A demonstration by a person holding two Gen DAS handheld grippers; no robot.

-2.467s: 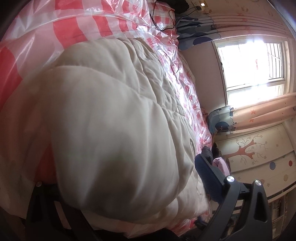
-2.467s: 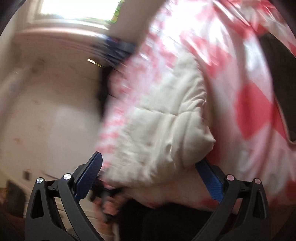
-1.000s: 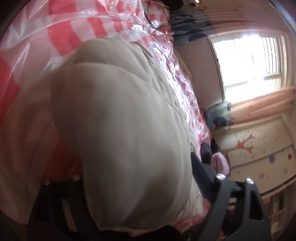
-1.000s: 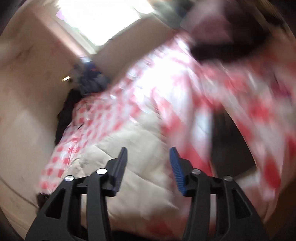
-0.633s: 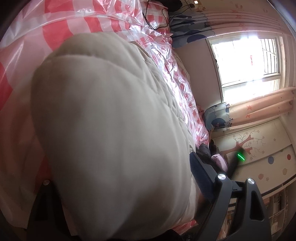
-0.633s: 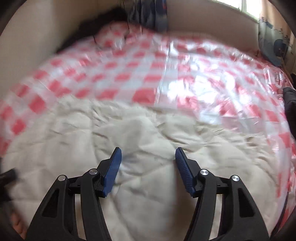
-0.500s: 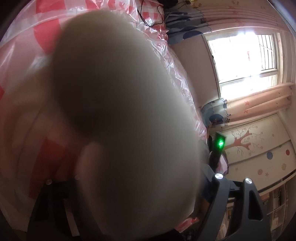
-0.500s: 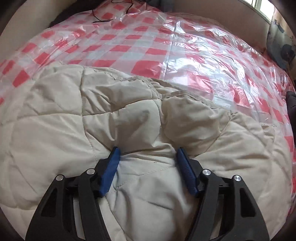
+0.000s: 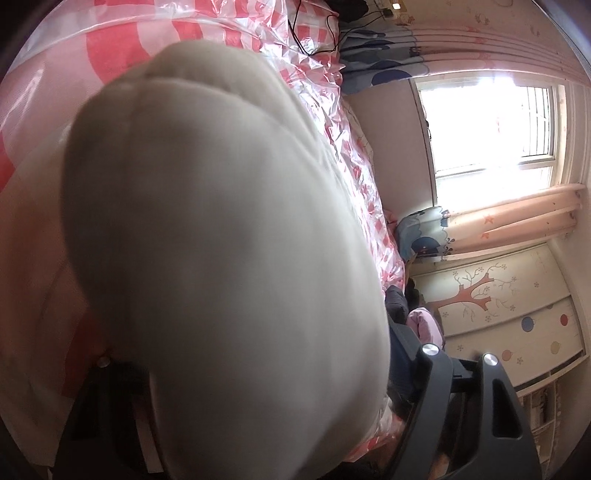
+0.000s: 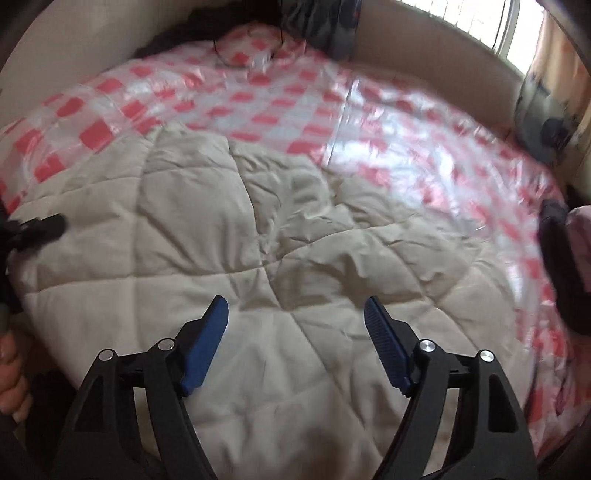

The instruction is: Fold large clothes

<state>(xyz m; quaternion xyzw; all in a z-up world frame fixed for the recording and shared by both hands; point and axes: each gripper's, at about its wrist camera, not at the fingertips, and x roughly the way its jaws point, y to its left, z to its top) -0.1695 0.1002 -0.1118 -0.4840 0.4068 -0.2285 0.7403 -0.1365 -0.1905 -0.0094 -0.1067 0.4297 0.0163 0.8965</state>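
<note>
- The left gripper [image 9: 258,387] has a thick fold of the padded coat [image 10: 258,258] bulging up between its jaws and filling most of its view. The jaws have just been closing on that bulk, though the padding hides the pads, so whether they press on the cloth I cannot tell. This hand probably anchors the coat's edge so the fold stays put.
- The coat, cream and quilted, lies spread on the bed cover [image 10: 424,122], a glossy red-and-white check sheet. It stretches from the left gripper's side across to just under the right one.
- The right gripper [image 10: 295,321] hangs over the middle of the coat, pointing down at it, jaws standing wide and empty. They have just been opening, with nothing between them. I judge it is free to look for the next edge to take.
- Beyond the bed, ahead and to the right of the right gripper, a window [image 10: 480,18] lights the room.
</note>
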